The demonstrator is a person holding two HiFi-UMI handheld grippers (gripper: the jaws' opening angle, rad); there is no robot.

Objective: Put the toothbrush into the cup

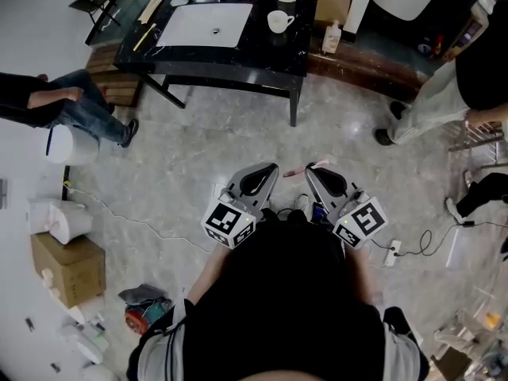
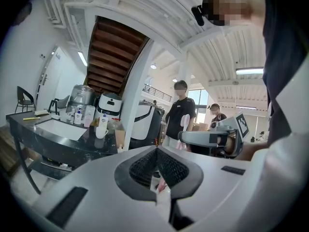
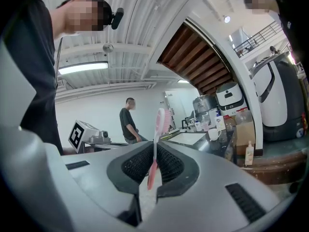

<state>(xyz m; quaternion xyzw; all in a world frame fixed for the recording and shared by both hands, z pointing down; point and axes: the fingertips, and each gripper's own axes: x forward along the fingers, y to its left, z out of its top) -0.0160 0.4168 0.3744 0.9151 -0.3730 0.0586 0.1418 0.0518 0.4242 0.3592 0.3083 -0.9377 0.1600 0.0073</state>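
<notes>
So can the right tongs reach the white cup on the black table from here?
Probably not yet: right tongs, shut on the toothbrush, sit near the person's body; the cup stands across open floor.

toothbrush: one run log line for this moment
right gripper shut on toothbrush | left gripper shut, empty | cup on table, away from both grippers | toothbrush not yet in cup

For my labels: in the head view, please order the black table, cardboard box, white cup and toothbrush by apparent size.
1. black table
2. cardboard box
3. white cup and toothbrush: similar; toothbrush is nearer, so unranked
</notes>
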